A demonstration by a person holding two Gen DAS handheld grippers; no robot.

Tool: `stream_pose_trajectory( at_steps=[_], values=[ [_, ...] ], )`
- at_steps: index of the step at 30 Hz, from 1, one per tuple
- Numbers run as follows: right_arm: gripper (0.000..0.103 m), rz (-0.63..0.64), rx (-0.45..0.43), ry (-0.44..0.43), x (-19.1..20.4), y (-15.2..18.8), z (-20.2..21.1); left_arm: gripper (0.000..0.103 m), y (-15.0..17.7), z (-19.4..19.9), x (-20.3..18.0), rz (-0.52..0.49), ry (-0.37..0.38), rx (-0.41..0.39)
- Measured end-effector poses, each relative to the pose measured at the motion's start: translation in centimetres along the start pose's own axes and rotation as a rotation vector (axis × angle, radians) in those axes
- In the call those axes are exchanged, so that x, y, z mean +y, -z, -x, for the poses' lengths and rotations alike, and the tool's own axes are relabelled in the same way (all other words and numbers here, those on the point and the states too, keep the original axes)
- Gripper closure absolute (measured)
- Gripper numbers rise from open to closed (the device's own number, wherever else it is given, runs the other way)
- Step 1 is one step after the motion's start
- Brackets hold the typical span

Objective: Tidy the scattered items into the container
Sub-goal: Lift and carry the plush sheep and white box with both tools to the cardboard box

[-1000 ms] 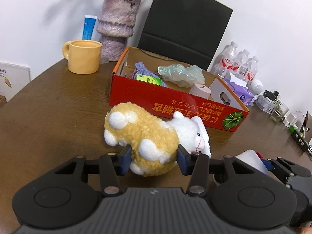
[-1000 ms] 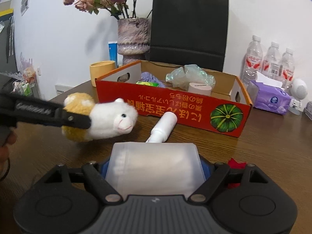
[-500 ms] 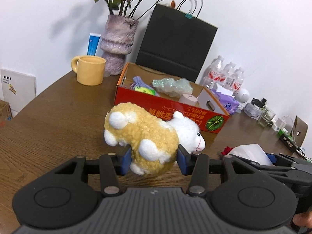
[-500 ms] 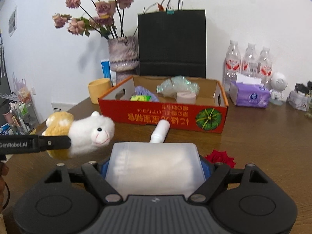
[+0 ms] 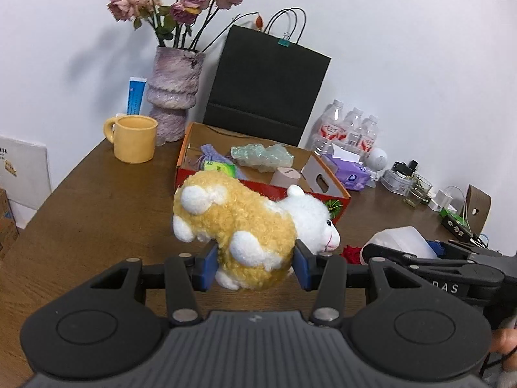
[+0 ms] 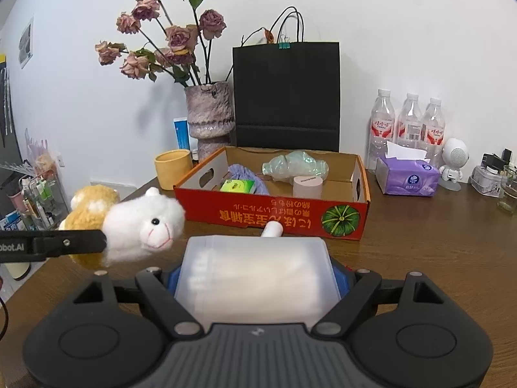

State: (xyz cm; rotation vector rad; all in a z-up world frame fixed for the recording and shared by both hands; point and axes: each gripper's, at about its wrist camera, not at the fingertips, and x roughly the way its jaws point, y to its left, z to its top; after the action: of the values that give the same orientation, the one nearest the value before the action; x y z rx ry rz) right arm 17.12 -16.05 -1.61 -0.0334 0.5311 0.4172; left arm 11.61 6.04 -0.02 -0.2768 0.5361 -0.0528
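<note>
A: Both loaded. left gripper [image 5: 255,266] clamps the plush sheep [image 5: 245,229], right gripper [image 6: 257,276] squeezes the translucent plastic tub [image 6: 257,278], both off the table [image 6: 436,242]

B: Box?

A: cardboard box [image 6: 274,216] sits dead ahead, long axis crosswise. Right looks nearer; white bottle [image 6: 272,229] lies against its front wall

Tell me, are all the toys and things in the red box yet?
Not yet. Already inside the red cardboard box: a purple cloth, a green packet, a crumpled clear plastic bottle and a pink tape roll. In hand: the left gripper squeezes a yellow-and-white plush sheep; the right gripper grips a frosted plastic tub. Left on the table: a white tube and a red flower.
</note>
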Motion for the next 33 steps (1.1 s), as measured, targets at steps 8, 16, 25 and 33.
stream_pose_trajectory(
  at_steps=[8,16,25,33],
  values=[
    [0.022,0.002,-0.004,0.005,-0.5,-3.2,-0.4,0.055,-3.5,-0.1,-0.5,-0.049,0.013,0.007],
    [0.022,0.007,-0.018,0.013,-1.3,-7.5,-2.7,0.055,-7.5,-3.2,0.0,-0.031,-0.005,-0.003],
    [0.022,-0.024,0.019,0.033,-3.2,-11.7,-8.9,0.055,-11.6,-10.3,1.6,0.021,-0.028,0.023],
    [0.022,-0.11,0.094,0.057,-6.4,-12.5,-18.0,0.055,-13.2,-18.2,2.1,0.071,-0.046,0.053]
  ],
)
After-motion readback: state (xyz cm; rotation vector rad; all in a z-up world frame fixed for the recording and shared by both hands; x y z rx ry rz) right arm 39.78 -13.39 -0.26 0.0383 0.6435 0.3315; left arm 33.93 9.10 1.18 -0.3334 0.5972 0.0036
